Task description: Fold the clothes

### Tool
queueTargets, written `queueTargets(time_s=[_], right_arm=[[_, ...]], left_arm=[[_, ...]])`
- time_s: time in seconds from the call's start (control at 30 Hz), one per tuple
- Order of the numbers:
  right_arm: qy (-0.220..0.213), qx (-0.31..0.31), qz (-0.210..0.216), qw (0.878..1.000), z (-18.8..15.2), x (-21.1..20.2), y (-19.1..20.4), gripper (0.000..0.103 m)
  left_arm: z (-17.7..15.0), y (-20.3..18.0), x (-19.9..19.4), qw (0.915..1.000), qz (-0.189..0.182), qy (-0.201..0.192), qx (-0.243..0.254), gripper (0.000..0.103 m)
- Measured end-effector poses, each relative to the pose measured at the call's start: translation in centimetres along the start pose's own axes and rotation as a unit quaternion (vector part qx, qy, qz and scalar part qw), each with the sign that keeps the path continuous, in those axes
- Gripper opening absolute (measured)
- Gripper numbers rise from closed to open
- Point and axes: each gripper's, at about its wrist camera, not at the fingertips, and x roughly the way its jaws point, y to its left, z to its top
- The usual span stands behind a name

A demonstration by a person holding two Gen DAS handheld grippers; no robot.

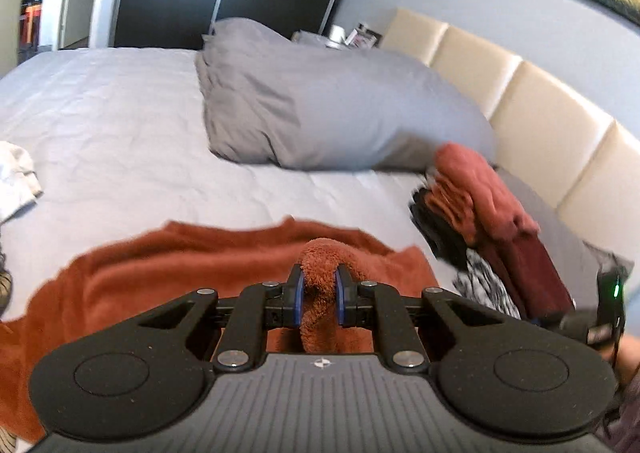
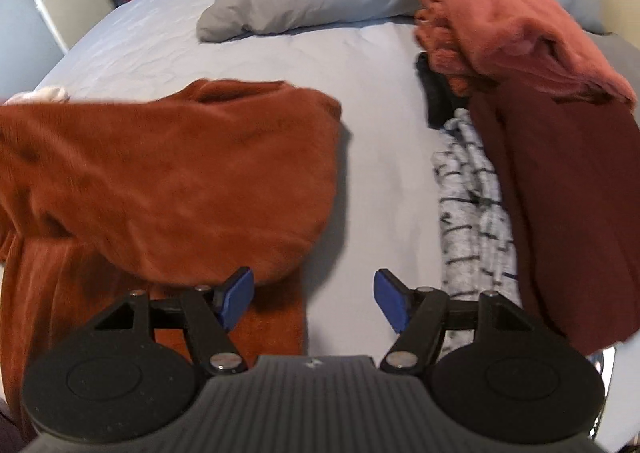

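A rust-orange fleece garment (image 1: 208,265) lies spread on the pale grey bed sheet (image 1: 120,133). My left gripper (image 1: 319,293) is shut on a bunched fold of that garment, which hangs down between the blue pads (image 1: 298,293). In the right wrist view the same orange garment (image 2: 168,181) fills the left side, part of it lifted and folded over. My right gripper (image 2: 314,299) stands open above the sheet at the garment's right edge. Its left pad (image 2: 236,297) is over the fabric, and nothing is gripped.
A pile of clothes sits to the right: a salmon fleece (image 2: 512,21), a dark maroon piece (image 2: 568,193), a grey patterned one (image 2: 472,205). A grey pillow (image 1: 332,105) lies against the cream headboard (image 1: 540,109). A white cloth (image 1: 16,181) is at the left.
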Motion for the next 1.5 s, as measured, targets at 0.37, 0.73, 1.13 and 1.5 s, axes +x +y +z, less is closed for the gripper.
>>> queueTargets(time_s=[0.37,0.73,1.13,1.5], right_arm=[[-0.013,-0.147,-0.032,0.989,0.0,6.1,5.8,0.069],[0.012,-0.137,-0.109,0.984,1.6,8.2,6.0,0.015],[0.050,-0.080,-0.081,0.992,1.1,8.9,3.8,0.015],[0.055,-0.084,-0.078,0.992,0.9,9.1,3.6,0.020]], left_arm=[[4.2,3.2,-0.1,0.9991,-0.005,-0.032,-0.027,0.013],[4.3,5.9,-0.9,0.9988,0.016,-0.023,-0.041,0.012],[-1.9,10.5,6.5,0.9790,0.126,0.160,-0.007,0.033],[-3.7,9.9,4.2,0.9767,0.082,0.186,-0.070,0.057]])
